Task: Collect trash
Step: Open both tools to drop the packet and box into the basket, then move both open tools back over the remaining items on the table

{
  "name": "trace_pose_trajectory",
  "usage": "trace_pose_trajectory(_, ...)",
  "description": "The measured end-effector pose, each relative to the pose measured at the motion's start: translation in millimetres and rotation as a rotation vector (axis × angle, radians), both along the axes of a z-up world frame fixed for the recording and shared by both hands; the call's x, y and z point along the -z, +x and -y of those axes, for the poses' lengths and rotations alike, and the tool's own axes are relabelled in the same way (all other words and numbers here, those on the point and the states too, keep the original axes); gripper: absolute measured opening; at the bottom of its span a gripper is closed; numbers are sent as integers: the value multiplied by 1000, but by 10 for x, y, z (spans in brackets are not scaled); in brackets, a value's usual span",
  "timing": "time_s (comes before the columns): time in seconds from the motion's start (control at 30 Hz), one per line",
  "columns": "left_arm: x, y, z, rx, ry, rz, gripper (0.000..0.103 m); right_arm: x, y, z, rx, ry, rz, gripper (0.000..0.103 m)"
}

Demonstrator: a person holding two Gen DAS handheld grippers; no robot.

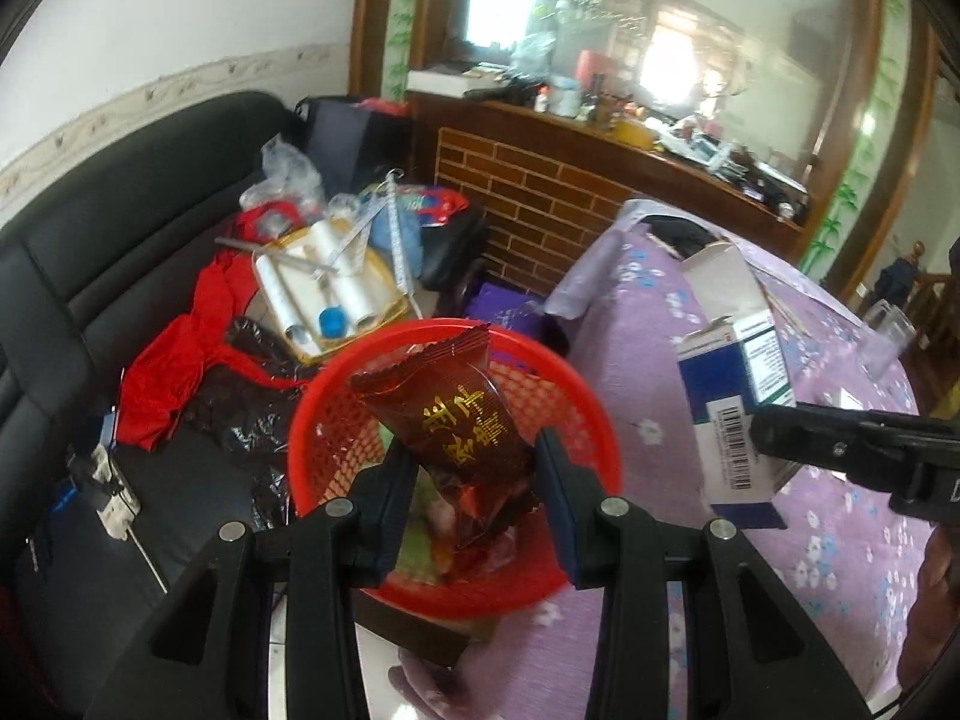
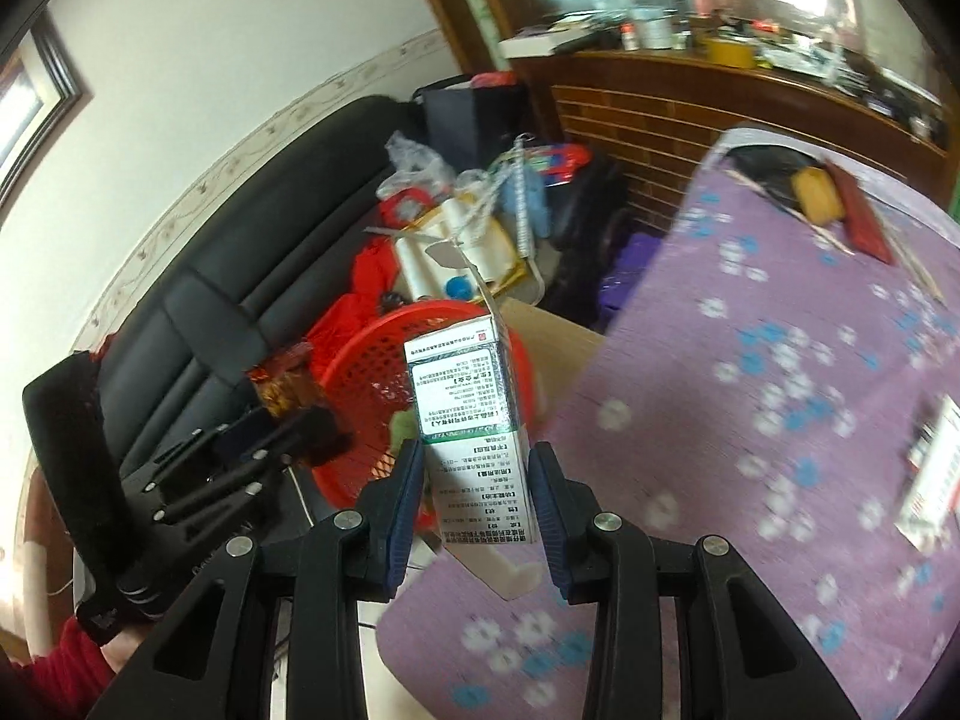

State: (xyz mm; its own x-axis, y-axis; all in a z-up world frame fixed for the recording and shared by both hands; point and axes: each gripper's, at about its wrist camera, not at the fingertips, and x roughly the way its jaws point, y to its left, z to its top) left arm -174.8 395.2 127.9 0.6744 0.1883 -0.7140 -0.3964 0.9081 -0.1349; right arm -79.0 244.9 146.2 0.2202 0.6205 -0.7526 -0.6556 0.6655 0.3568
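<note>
My left gripper (image 1: 477,468) is shut on a dark red snack wrapper (image 1: 447,414) with gold lettering, held over a red mesh basket (image 1: 576,384) that has a few scraps in its bottom. The right gripper (image 2: 477,480) is shut on a white, green and blue carton (image 2: 465,414) with its top flap open, held near the basket (image 2: 366,360). In the left wrist view the same carton (image 1: 732,384) hangs at the right, with a finger of the right gripper (image 1: 840,438) against it. In the right wrist view the left gripper (image 2: 282,438) with its wrapper (image 2: 282,384) is at the left.
A purple flowered tablecloth (image 2: 780,420) covers the table on the right, with a yellow sponge (image 2: 816,195) and a red packet (image 2: 864,222) at its far end. A black sofa (image 1: 120,228) on the left is piled with red cloth, bags and rolls. A brick-patterned counter (image 1: 540,198) stands behind.
</note>
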Motion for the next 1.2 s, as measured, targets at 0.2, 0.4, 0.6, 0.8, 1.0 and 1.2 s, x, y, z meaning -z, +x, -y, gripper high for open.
trace_pose_trajectory(0.2, 88, 125, -194, -1, 0, -25, 51, 198, 231, -433, -2, -13, -54, 42)
trace_pose_trajectory(0.4, 31, 90, -241, -29, -2, -3, 64, 158, 315, -528, 13, 16, -52, 47)
trace_pose_trajectory(0.6, 3, -33, -46, -42, 6, 14, 65, 100, 165, -178, 51, 0, -13, 53)
trace_pose_trajectory(0.8, 110, -31, 345, 20, -11, -13, 65, 230, 31, 308, 102, -8, -46, 54)
trace_pose_trajectory(1.0, 121, 79, 774, 100, -7, -31, 65, 336, -15, 931, 203, 5, -80, 54)
trace_pose_trajectory(1.2, 113, 211, 1361, 205, -3, -46, 65, 404, -30, 1637, 310, 8, -99, 54)
